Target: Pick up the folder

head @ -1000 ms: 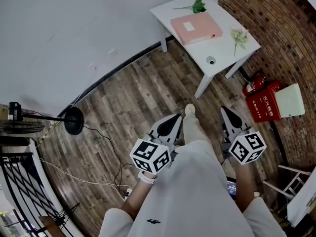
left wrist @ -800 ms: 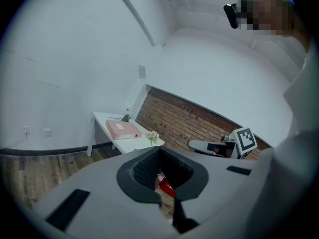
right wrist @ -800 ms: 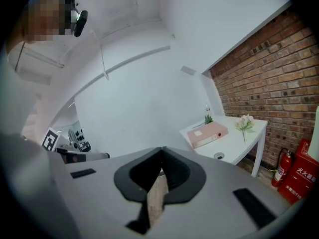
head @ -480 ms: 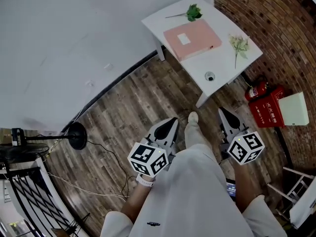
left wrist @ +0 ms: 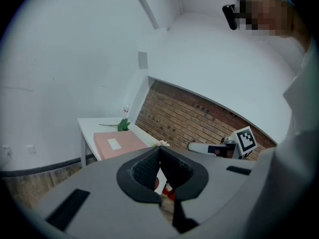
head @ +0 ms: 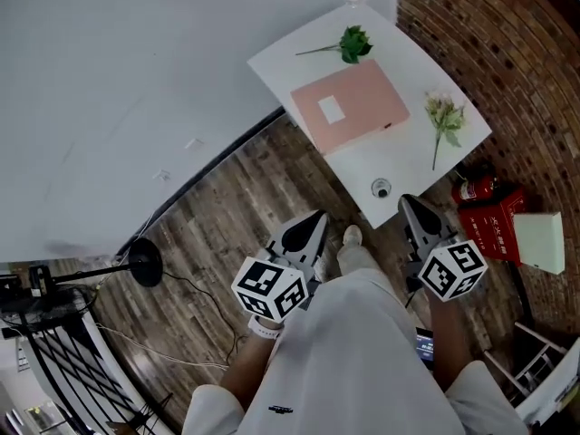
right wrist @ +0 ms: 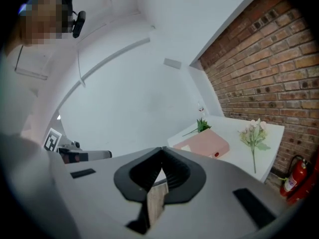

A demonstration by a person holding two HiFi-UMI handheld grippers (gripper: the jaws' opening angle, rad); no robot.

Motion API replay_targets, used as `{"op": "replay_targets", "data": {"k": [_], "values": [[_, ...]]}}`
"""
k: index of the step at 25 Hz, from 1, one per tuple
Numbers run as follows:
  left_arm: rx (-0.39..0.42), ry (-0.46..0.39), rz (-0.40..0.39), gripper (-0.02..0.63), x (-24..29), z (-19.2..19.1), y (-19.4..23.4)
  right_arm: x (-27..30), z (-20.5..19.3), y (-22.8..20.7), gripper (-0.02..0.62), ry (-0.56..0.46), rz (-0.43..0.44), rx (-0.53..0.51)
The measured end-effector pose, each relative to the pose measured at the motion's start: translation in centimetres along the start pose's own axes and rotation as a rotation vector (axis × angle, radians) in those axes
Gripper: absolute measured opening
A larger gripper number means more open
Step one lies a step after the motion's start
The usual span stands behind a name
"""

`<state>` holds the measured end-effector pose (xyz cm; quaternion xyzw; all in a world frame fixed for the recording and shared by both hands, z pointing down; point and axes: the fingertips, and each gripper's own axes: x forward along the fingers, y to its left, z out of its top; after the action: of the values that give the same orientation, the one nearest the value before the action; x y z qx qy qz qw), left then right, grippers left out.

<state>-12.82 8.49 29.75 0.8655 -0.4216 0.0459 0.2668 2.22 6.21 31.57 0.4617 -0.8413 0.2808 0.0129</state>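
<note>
Pink folder (head: 349, 107) lies flat on the white table (head: 272, 57), upper middle, long axis rising rightward, straight up-frame between left gripper (head: 316, 217) and right gripper (head: 404, 203) (both clenched empty), neither clearly nearer.

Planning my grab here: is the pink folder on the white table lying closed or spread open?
Closed, lying flat. The pink folder shows only its cover with a white label on the white table; no pages visible.

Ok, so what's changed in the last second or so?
The person has walked toward the white table, so it and the pink folder sit closer in the head view. The left gripper and right gripper came along, both shut and empty. Folder and flowers lie untouched.
</note>
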Motion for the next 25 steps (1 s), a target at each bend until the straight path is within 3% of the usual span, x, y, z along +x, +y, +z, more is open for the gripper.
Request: {"op": "replay_targets", "data": {"k": [8, 15, 25], "values": [[-0.001, 0.021, 0.012, 0.020, 6.9, 2.8, 2.2, 4.7, 3.5, -4.9, 0.005, 0.008, 0.006, 0.015], [0.002, 0.050, 0.006, 0.020, 9.4, 4.1, 3.1, 6.8, 5.4, -6.6, 0.005, -0.016, 0.004, 0.086], [0.009, 0.163, -0.133, 0.020, 14.8, 3.9, 4.6, 7.8, 6.7, -8.0, 0.004, -0.051, -0.105, 0.099]]}}
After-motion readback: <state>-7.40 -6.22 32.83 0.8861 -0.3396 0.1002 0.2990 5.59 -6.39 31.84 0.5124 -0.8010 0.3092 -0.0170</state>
